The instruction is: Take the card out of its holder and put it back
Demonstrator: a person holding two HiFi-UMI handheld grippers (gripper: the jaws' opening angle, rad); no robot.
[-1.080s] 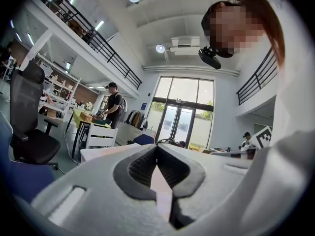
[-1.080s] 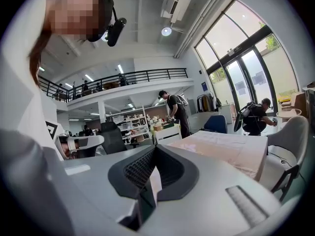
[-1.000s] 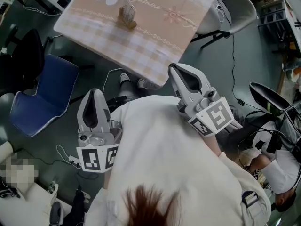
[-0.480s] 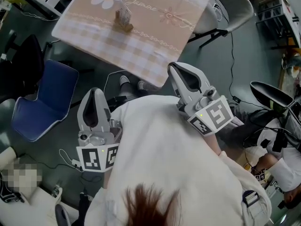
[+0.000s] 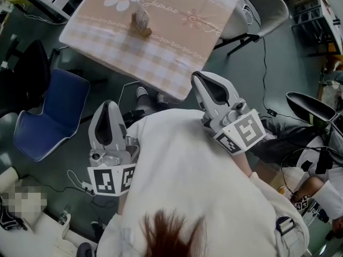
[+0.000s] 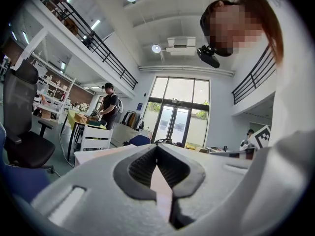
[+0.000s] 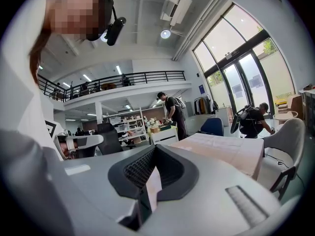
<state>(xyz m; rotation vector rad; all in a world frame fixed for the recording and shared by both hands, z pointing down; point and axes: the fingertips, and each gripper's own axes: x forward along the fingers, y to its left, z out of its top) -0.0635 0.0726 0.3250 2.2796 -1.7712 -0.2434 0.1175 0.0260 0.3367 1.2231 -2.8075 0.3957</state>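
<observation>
Close against the person's white top (image 5: 193, 191), both grippers are held out toward the table (image 5: 177, 58). The left gripper (image 5: 108, 106) is clenched and empty. In the left gripper view its jaws meet tip to tip, with only a narrow slot behind the pads. The right gripper (image 5: 200, 79) is closed the same way, with nothing between its jaws. In the head view its tip sits just beside the table's near corner.

Below the grippers, a pair of shoes (image 5: 142, 90) rests on the grey floor by that corner, with a cable (image 5: 124, 87) looping nearby. A blue chair (image 5: 51, 111) stands to the left of the table.

The table wears a beige-pink checked cloth (image 5: 155, 63) with a daisy print and a line of script.

The card (image 5: 141, 17) stands toward the table's far side, left of centre and just below the daisy. It is small and pale, upright in its holder (image 5: 142, 30), a low wood-coloured block. Any print on the card is too small to read. Card and holder sit well apart from both grippers.

A white chair (image 5: 265, 9) stands at the table's far right.
</observation>
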